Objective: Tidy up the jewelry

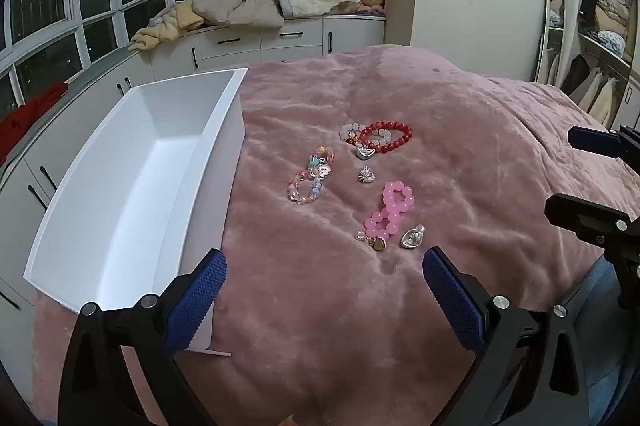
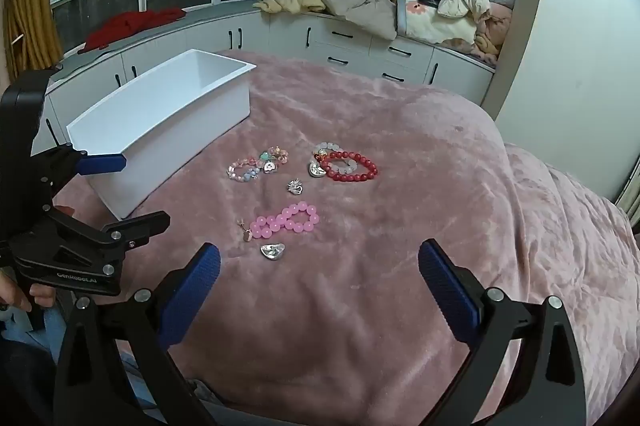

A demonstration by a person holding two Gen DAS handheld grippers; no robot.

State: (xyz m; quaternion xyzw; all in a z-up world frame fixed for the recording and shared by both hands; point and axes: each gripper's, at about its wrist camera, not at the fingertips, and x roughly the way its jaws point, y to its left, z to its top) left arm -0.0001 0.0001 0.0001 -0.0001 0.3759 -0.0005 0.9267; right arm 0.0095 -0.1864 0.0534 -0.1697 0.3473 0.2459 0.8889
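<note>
White box lengthwise beside bracelets

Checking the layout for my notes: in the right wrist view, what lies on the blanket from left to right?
White box → multicoloured charm bracelet → pink bead bracelet → red bead bracelet. The small silver pieces sit between these and are left out.

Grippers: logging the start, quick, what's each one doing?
Left gripper: open, holding nothing, above the pink blanket.
Right gripper: open, holding nothing.
</note>
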